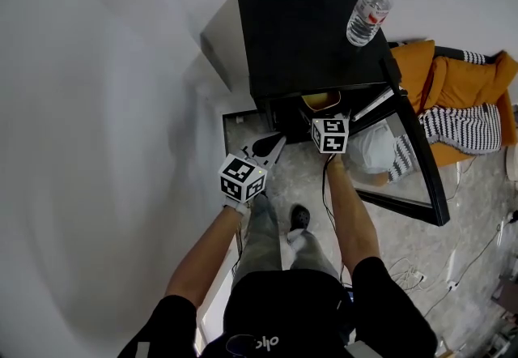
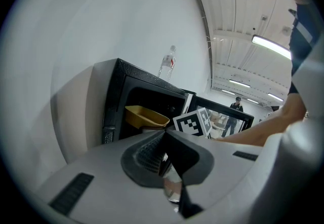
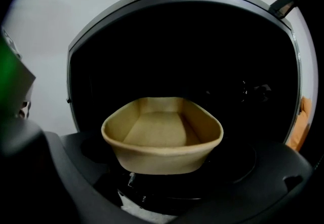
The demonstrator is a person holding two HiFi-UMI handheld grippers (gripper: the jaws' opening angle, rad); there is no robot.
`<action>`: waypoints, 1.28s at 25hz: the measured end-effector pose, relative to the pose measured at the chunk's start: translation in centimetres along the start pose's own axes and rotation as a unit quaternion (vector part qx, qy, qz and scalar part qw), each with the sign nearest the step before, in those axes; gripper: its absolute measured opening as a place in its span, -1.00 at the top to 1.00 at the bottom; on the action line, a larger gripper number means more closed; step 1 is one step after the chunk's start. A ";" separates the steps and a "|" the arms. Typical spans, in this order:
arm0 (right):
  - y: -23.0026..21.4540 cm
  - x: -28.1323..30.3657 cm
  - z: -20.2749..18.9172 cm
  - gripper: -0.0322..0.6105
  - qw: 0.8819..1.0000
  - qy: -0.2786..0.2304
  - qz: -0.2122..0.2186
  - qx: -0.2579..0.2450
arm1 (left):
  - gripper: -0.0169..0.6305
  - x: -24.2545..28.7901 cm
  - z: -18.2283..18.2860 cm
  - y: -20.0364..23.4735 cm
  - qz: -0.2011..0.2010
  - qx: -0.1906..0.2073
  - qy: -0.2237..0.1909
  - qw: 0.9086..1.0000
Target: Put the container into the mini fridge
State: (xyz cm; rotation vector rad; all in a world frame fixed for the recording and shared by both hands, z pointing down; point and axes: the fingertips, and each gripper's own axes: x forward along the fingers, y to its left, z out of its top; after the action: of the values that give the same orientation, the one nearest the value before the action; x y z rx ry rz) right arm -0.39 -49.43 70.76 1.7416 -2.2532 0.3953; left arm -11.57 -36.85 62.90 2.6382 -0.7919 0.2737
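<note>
Black and boxy, the mini fridge [image 1: 307, 32] fills the middle of the head view with its door [image 1: 409, 162] swung wide open to the fridge's right. A water bottle [image 1: 369, 12] stands on the fridge's top, at its far right corner. The tan container [image 1: 320, 100] shows in the fridge's mouth, just under the top's front edge. The right gripper [image 1: 329, 120] is right at that opening behind it, while the left gripper [image 1: 278, 142] hangs in front of the fridge's left side, clear of the opening.

In the left gripper view the left gripper [image 2: 164, 139] has its jaws pressed together with nothing between them. Beyond them the container [image 2: 147, 115] sits high in the fridge's [image 2: 114, 101] opening, and the bottle [image 2: 167, 63] stands on the fridge's top.

In the right gripper view the right gripper [image 3: 163, 180] looks straight into the fridge's dark cavity [image 3: 202, 56]. Its jaws flank the near end of the container [image 3: 162, 134] and appear clamped on it, so the container is partly inside the fridge and, as I judge it, not yet set down.

The step in hand looks to be the placing itself. To do it well, keep the container level and carry it straight in, centred between the fridge's side walls — the interior is too dark to judge where the shelf lies, so lower gently until it rests. Only then spread the jaws and draw back without dragging the rim — and keep the left gripper away from the fridge's door.
</note>
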 end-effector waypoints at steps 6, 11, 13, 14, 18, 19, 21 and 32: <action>0.3 -0.4 -0.3 -0.80 1.000 -0.003 0.009 0.001 | 0.93 0.4 -0.1 0.1 0.001 -0.001 0.000 1.000; 0.4 -0.7 -0.5 -0.81 1.000 -0.001 0.017 0.005 | 0.93 0.4 0.1 0.1 0.001 -0.001 -0.002 1.000; 0.4 -0.7 -0.4 -0.81 1.000 -0.003 0.021 0.008 | 0.93 0.5 0.2 0.1 0.001 0.000 -0.003 1.000; 0.4 -0.7 -0.4 -0.83 1.000 -0.003 0.024 0.010 | 0.93 0.5 0.3 0.1 0.001 -0.001 -0.003 1.000; 0.8 -0.8 -0.5 -0.93 0.999 0.001 0.038 0.010 | 0.93 0.5 0.1 0.2 0.002 -0.004 -0.004 1.000; 0.8 -0.8 -0.5 -0.94 0.999 0.001 0.039 0.009 | 0.93 0.6 0.1 0.2 0.001 -0.004 -0.004 1.000; 0.7 -0.9 -0.4 -0.94 0.999 0.000 0.038 0.006 | 0.93 0.6 0.0 0.1 0.000 -0.005 -0.004 1.000; 0.5 -3.5 -0.5 -0.94 0.999 0.000 0.034 -0.007 | 0.93 0.3 0.6 0.2 0.003 -0.004 -0.007 1.000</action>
State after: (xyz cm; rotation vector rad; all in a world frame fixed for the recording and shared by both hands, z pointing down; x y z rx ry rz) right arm -0.02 -46.02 69.89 1.6625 -2.3142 0.3934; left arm -11.37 -37.46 62.50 2.6341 -0.8037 0.2533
